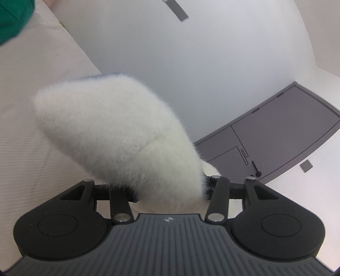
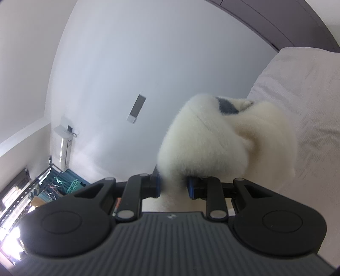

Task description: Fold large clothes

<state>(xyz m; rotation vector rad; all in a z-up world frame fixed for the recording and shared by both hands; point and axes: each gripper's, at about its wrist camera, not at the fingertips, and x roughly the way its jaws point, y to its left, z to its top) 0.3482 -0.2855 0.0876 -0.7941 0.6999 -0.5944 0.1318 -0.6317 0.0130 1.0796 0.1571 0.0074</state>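
Two grippers each pinch a part of the same fluffy white garment, and each camera shows only its own.

In the left wrist view, the left gripper (image 1: 170, 192) has its jaws spread about halfway and closed on a thick bunch of the white garment (image 1: 119, 135). The cloth fills the gap between the jaws and hides most of the pads. From the grip the bunch stretches away up and to the left, its long axis on that slant, wide at the far end and narrowing toward the jaws. It is long-piled, furry, off-white, with a thin blue-grey edge showing at its far top. It hangs in the air above the pale pink bed cover (image 1: 27, 131) on the left. A white wall (image 1: 170, 63) and a grey door (image 1: 276, 135) lie beyond, and a green cloth (image 1: 14, 19) sits in the top left corner.

In the right wrist view, the right gripper (image 2: 172, 186) has its jaws set fairly close, the blue pads (image 2: 190, 186) pressing a narrow neck of the garment (image 2: 201, 144). The fur swells out above the jaws and runs up and to the right. A dark grey patch (image 2: 227, 107) shows near its top. It is held up in front of the pale bed cover (image 2: 308, 106) on the right; a white wall (image 2: 116, 74) stands to the left, with a cluttered rack (image 2: 42, 186) low at the left edge.
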